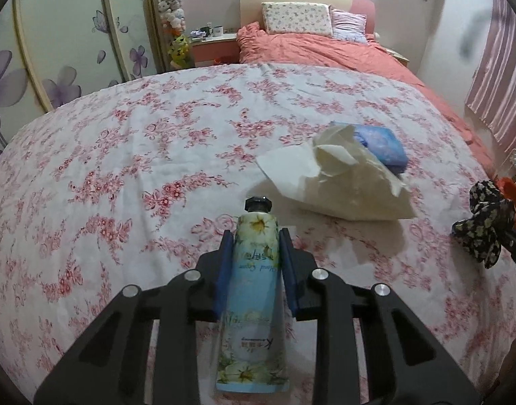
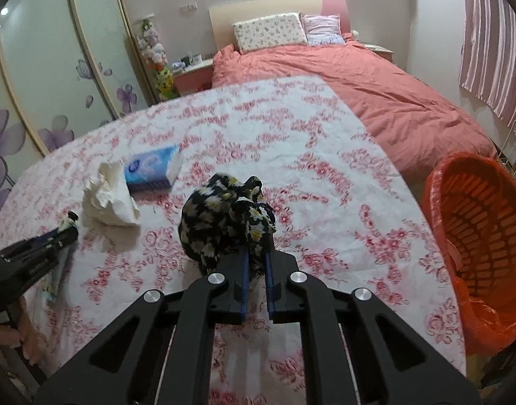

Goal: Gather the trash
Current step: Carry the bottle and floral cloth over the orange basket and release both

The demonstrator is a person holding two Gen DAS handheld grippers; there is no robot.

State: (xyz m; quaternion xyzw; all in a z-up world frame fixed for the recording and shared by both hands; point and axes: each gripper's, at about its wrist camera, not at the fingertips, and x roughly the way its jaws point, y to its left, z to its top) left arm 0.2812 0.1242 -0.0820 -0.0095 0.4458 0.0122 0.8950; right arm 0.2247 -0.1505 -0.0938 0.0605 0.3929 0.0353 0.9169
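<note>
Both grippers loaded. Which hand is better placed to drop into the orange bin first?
Right. The right gripper is shut on the floral cloth, and the orange bin sits just off its right side. The left gripper, holding the tube, sees no bin nearby.
</note>
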